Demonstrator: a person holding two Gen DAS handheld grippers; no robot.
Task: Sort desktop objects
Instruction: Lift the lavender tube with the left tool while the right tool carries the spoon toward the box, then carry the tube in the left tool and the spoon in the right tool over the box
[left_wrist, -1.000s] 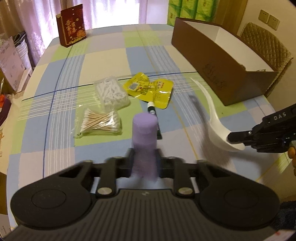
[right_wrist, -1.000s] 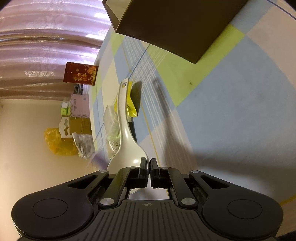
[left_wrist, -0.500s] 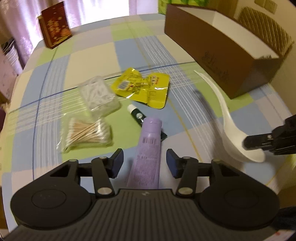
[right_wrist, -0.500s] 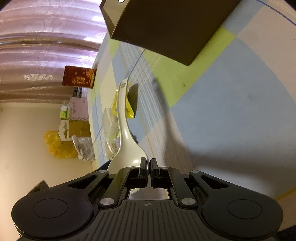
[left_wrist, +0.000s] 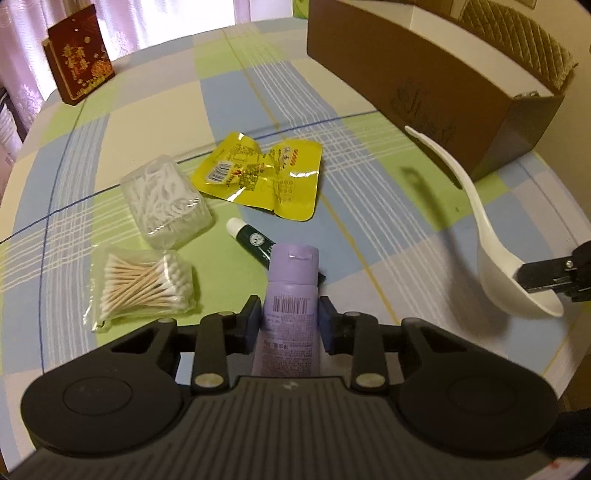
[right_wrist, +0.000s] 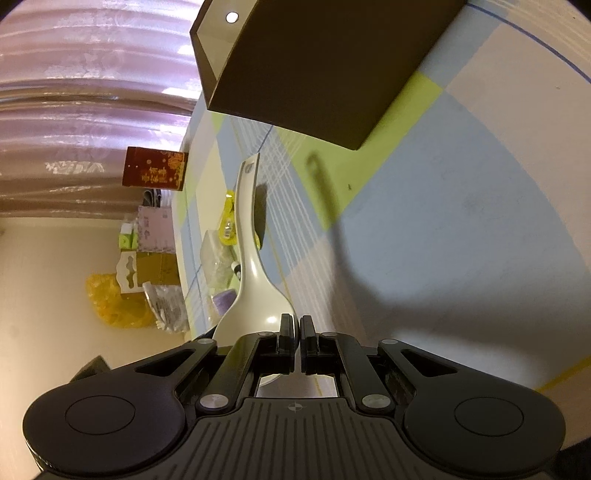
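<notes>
Left gripper (left_wrist: 290, 319): jaws closing round a lilac tube (left_wrist: 291, 295), pads at either side of its barcoded body; whether they pressed yet could not be told. Tube lay flat on the tabletop, cap pointing away, across the tail of a small dark green tube (left_wrist: 255, 242) with a white cap.

Right gripper (right_wrist: 297, 328): jaws fully together, pinching the bowl rim of a white rice spoon (right_wrist: 255, 291). Spoon held clear of the cloth, handle reaching toward the brown cardboard box (left_wrist: 424, 85), shadow beneath.

Surface: round table under a checked cloth (left_wrist: 166, 110), blue, green and cream, thin blue lines. Box stood open along the far right edge.

Near the middle: two crumpled yellow sachets (left_wrist: 266, 177). Just left of them a clear box of white floss picks (left_wrist: 164, 201); nearer, a bag of cotton swabs (left_wrist: 144, 282), beside the left jaw. Dark red printed box (left_wrist: 79, 66) upright at the far left edge.

Room: pale pink curtains (right_wrist: 92, 92) behind, a quilted chair back (left_wrist: 517, 37) beyond the brown box, clutter and a yellow bag (right_wrist: 110, 302) on the floor past the table's left edge.
</notes>
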